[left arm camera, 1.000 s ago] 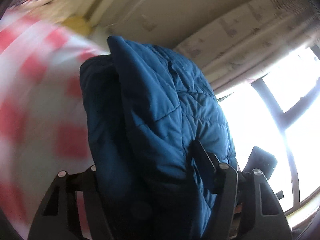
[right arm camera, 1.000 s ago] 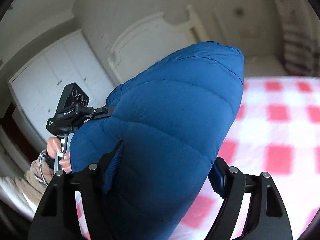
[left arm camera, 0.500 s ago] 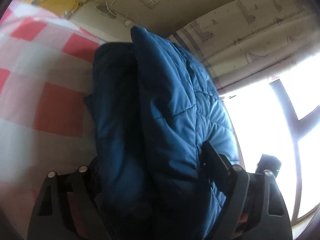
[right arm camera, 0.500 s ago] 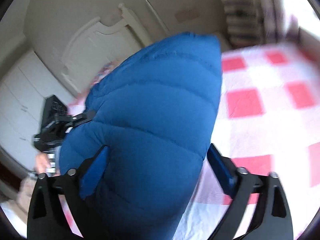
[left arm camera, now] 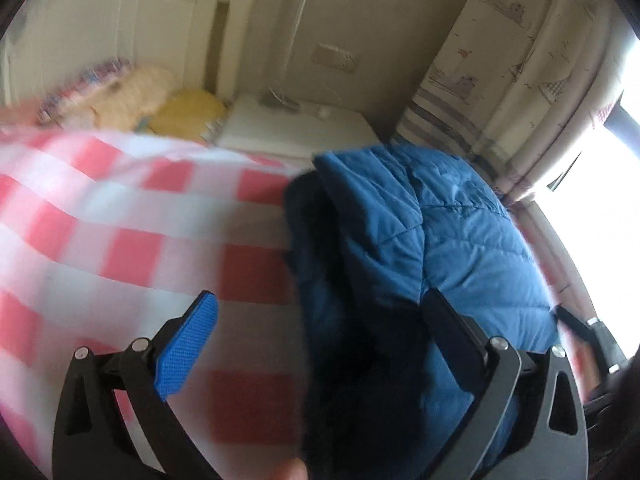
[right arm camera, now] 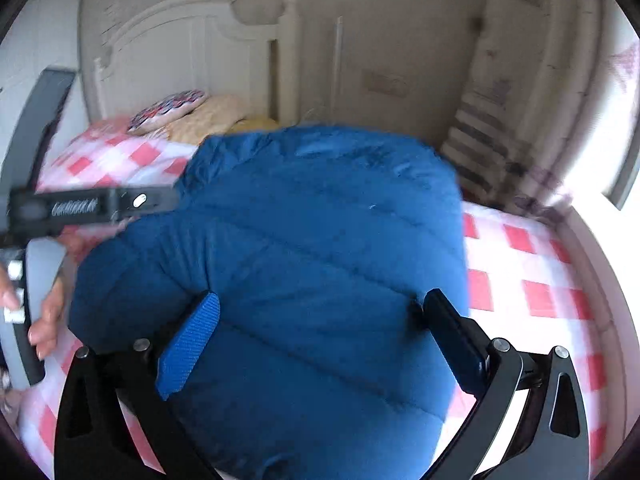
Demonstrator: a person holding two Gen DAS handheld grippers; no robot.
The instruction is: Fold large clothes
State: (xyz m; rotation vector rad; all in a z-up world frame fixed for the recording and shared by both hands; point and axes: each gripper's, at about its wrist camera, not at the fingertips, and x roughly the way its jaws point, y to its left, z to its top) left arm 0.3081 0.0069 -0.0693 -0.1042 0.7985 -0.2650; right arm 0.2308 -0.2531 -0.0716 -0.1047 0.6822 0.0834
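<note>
The blue quilted jacket (right arm camera: pixel 304 264) is seen bunched on the red-and-white checked bed (left arm camera: pixel 120 240). The left claw (left arm camera: pixel 320 344) has just been opening and is spread — the jacket lies against its right finger only. The right claw (right arm camera: pixel 320 340), likewise just opened, stands wide with the jacket between its fingers — whether the pads touch it cannot be told.

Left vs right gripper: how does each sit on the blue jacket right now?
Left gripper: jaws just opened; the blue jacket lies against one side only, the blue pad bare over the checked bedsheet.
Right gripper: jaws just opened; jacket fills the whole gap.
Both stand wide.
</note>
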